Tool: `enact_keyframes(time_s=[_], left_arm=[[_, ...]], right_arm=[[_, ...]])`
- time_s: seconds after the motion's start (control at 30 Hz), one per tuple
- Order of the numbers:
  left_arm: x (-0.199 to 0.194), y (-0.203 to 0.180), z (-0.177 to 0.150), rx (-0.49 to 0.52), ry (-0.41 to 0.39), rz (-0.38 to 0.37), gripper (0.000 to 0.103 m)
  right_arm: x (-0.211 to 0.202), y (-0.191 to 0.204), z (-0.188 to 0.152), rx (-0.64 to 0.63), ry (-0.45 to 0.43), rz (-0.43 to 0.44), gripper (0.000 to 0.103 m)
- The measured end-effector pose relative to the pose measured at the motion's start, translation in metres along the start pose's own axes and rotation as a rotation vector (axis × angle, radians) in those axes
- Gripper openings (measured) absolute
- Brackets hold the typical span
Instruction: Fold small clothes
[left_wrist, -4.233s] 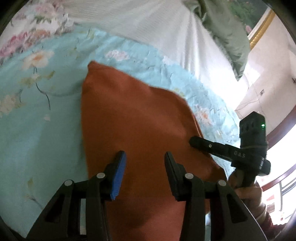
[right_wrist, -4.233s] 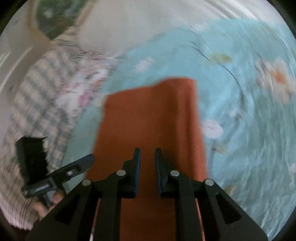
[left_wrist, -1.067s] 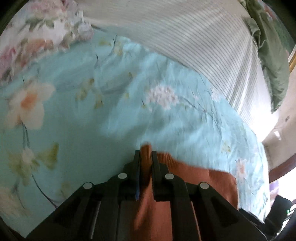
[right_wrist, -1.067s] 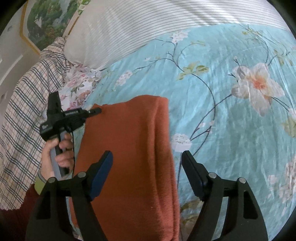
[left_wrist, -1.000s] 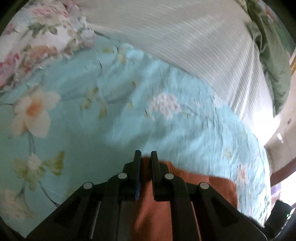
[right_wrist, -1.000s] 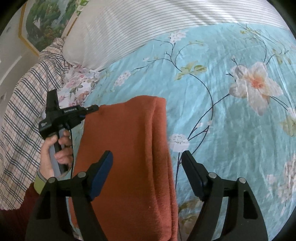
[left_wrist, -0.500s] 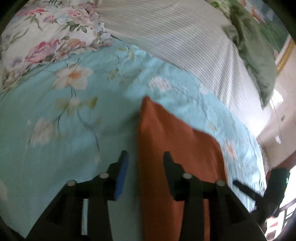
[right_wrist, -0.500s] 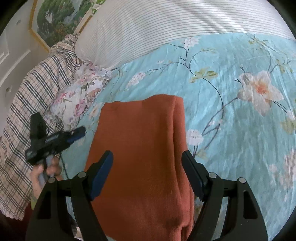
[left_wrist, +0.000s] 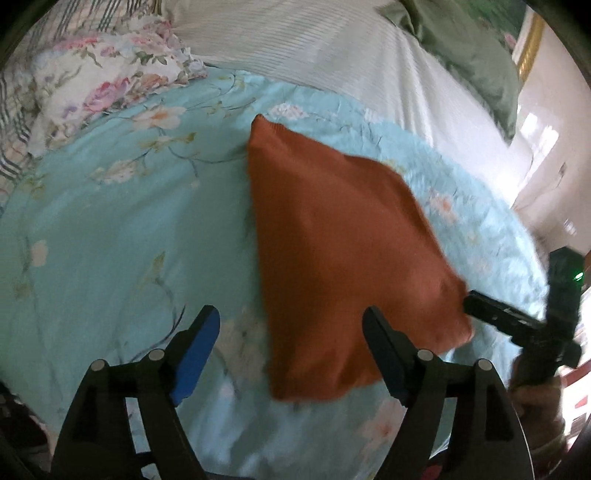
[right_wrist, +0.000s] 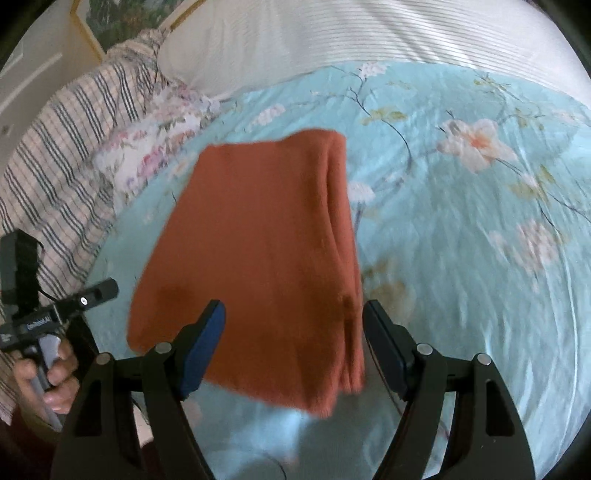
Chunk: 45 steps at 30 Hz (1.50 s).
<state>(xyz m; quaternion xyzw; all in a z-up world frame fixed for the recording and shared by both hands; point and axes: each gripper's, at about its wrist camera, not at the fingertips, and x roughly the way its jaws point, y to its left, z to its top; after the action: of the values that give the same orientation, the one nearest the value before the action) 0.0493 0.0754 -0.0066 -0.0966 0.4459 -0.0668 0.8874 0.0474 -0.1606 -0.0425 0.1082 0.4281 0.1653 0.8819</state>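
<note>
A rust-orange knitted garment lies folded into a flat rectangle on the light-blue floral bedspread. It also shows in the right wrist view, with a doubled layered edge on its right side. My left gripper is open and empty, hovering above the garment's near-left corner. My right gripper is open and empty, held above the garment's near edge. The right gripper shows in the left wrist view beside the garment's right corner. The left gripper shows at the far left of the right wrist view.
A white striped pillow lies along the far side of the bed. A floral pillow and a plaid blanket lie at the left. A green cloth rests on the pillow. A framed picture hangs behind.
My left gripper was shut on the garment's far corner a second ago; it has let go, opened wide and pulled back. My right gripper stayed open and drew back slightly.
</note>
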Motion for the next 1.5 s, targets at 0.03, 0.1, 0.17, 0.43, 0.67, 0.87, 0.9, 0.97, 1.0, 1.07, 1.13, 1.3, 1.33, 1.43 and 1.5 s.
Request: enact_keyframes(time_s=[0.03, 0.1, 0.17, 0.43, 0.67, 0.87, 0.9, 0.97, 1.0, 1.07, 1.13, 1.3, 1.33, 1.43, 1.5], left_arm=[[-0.002, -0.003, -0.005, 0.016, -0.001, 0.024, 0.080], [-0.007, -0.008, -0.018, 0.050, -0.009, 0.070, 0.081], [-0.013, -0.015, -0.033, 0.085, -0.011, 0.110, 0.082], [-0.018, -0.021, -0.061, 0.150, 0.075, 0.156, 0.083], [-0.050, -0.034, -0.055, 0.230, 0.034, 0.250, 0.083], [-0.070, -0.035, -0.038, 0.222, 0.013, 0.275, 0.086], [-0.068, -0.033, -0.037, 0.212, 0.015, 0.271, 0.087], [-0.062, -0.028, -0.038, 0.195, 0.028, 0.270, 0.087], [-0.057, -0.026, -0.038, 0.187, 0.038, 0.265, 0.087], [-0.050, -0.024, -0.041, 0.175, 0.047, 0.258, 0.087], [-0.044, -0.026, -0.044, 0.172, 0.048, 0.261, 0.087], [-0.034, -0.033, -0.045, 0.180, 0.041, 0.272, 0.087], [-0.034, -0.034, -0.045, 0.182, 0.036, 0.272, 0.087], [-0.035, -0.039, -0.043, 0.189, 0.019, 0.262, 0.087], [-0.036, -0.043, -0.041, 0.201, 0.010, 0.265, 0.087]], right_arm=[[-0.003, 0.001, -0.006, -0.008, 0.006, -0.009, 0.077], [-0.009, 0.001, -0.015, -0.022, 0.013, -0.017, 0.078], [-0.016, 0.004, -0.024, -0.038, 0.015, -0.026, 0.079], [-0.039, 0.014, -0.050, -0.085, 0.033, -0.037, 0.085], [-0.066, 0.032, -0.050, -0.155, 0.038, -0.005, 0.085], [-0.098, 0.042, -0.036, -0.203, -0.051, -0.001, 0.103], [-0.098, 0.042, -0.035, -0.201, -0.060, 0.001, 0.103], [-0.092, 0.038, -0.034, -0.187, -0.050, -0.002, 0.103], [-0.088, 0.036, -0.034, -0.178, -0.043, -0.006, 0.103], [-0.077, 0.032, -0.035, -0.160, -0.030, -0.009, 0.103], [-0.066, 0.028, -0.037, -0.138, -0.015, 0.001, 0.103], [-0.042, 0.025, -0.044, -0.104, 0.031, 0.015, 0.103], [-0.040, 0.026, -0.044, -0.106, 0.036, 0.014, 0.103], [-0.034, 0.030, -0.045, -0.117, 0.045, 0.019, 0.103], [-0.033, 0.032, -0.044, -0.129, 0.045, 0.018, 0.103]])
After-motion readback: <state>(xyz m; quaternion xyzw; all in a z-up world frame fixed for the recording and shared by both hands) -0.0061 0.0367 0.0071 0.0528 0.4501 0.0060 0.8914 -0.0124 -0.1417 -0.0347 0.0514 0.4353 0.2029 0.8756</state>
